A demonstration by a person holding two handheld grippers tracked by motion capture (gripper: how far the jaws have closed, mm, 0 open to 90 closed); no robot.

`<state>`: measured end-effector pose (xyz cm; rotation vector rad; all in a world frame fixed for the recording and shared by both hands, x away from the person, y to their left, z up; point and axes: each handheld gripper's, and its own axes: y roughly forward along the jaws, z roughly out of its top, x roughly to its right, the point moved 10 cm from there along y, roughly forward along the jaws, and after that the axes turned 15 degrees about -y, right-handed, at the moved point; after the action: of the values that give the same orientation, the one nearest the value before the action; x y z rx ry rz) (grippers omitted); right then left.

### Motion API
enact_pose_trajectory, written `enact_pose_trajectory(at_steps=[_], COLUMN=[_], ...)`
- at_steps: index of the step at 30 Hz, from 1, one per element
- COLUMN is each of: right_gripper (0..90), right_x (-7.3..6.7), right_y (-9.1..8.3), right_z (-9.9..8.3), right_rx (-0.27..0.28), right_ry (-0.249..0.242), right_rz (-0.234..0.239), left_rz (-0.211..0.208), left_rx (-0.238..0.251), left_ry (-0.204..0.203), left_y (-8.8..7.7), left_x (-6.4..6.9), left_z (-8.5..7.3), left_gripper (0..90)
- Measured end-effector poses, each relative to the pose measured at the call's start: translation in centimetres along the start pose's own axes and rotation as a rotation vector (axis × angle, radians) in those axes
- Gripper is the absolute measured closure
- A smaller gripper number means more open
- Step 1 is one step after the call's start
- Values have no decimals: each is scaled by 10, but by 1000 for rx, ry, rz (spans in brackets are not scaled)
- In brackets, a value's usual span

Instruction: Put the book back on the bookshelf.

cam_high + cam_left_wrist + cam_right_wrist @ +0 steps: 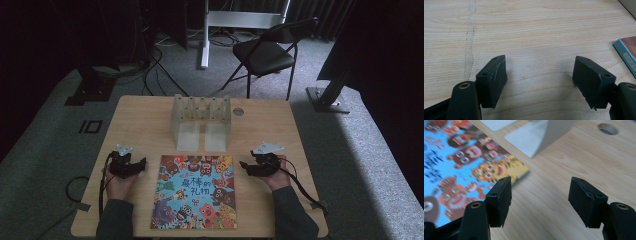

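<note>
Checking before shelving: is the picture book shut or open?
Shut: the picture book lies flat on the table, front cover showing.

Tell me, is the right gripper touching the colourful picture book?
Apart. In the right gripper view, the right gripper has bare wood between its open jaws, and the picture book lies beyond them.

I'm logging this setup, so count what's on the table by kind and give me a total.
Picture book: 1
Clear acrylic rack: 1
Handheld grippers: 2, left gripper and right gripper, both open with nothing between the jaws
Total: 4
</note>
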<state>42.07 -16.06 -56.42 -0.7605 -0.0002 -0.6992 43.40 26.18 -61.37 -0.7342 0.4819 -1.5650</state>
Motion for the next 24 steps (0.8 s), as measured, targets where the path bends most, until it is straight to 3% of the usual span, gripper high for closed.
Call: enact_pose_trajectory(at_steps=[6,10,16,18,21,24], right_gripper=[340,318,283,271,257,239], right_x=[-6,-12,-17,-18,-21,-27], right_y=[11,19,35,41,49,60], right_z=[7,21,27,27,25,20], right_rx=[-11,3,-1,-10,-23,-51], right_ry=[-16,-35,-33,-36,-26,-33], right_rz=[24,55,95,105,117,137], left_rz=[2,2,-3,6,-40,-100], left_rx=[4,-14,-19,-16,-10,20], left_ry=[-5,-4,5,-10,-15,38], left_y=[-1,-4,-5,-6,-10,-22], left_x=[1,4,5,5,11,28], left_z=[-1,-1,-2,-2,-1,1], left_gripper=[288,432,450,481,483,436])
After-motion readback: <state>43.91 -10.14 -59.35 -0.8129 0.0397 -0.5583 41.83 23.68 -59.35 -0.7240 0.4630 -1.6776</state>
